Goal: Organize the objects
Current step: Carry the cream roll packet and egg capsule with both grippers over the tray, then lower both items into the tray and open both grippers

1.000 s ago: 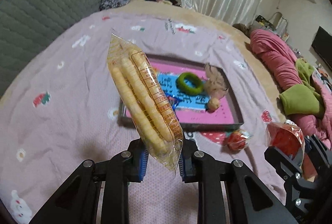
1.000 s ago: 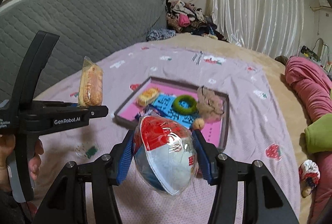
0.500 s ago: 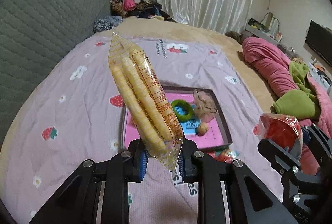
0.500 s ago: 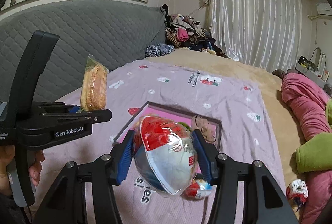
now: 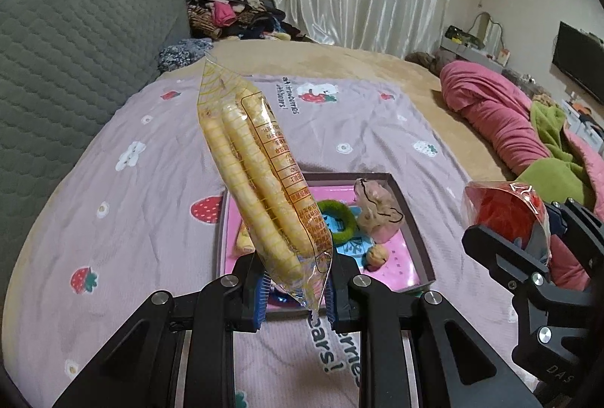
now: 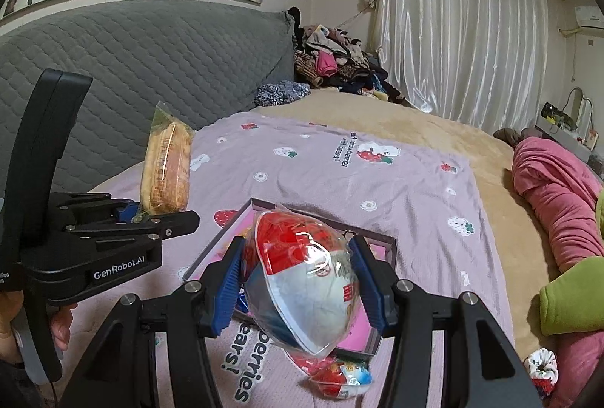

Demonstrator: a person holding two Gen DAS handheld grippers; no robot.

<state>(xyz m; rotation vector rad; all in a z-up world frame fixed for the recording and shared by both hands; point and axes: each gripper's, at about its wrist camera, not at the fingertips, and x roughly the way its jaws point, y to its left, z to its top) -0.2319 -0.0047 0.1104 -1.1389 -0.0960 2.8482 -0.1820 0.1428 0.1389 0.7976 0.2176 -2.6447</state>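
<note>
My left gripper [image 5: 294,289] is shut on a clear bag of yellow corn sticks [image 5: 256,181], held upright above the bed; the bag also shows in the right wrist view [image 6: 166,170]. My right gripper [image 6: 298,285] is shut on a red, white and blue snack bag [image 6: 302,279], which also shows at the right of the left wrist view [image 5: 506,215]. Below lies a pink tray [image 5: 415,253] holding a green ring [image 5: 339,219], a beige plush [image 5: 377,211], a small nut-like ball [image 5: 375,255] and a yellow snack [image 5: 243,241].
A small red and white snack packet [image 6: 341,379] lies on the strawberry blanket [image 5: 132,219] near the tray's front corner. A pink quilt and green cloth [image 5: 543,143] lie at the right. A grey headboard [image 5: 56,68] stands at the left. A patterned ball [image 6: 541,364] lies at the lower right.
Both grippers have risen and drawn back from the tray with their bags still held; the tray now looks smaller and lower in both views.
</note>
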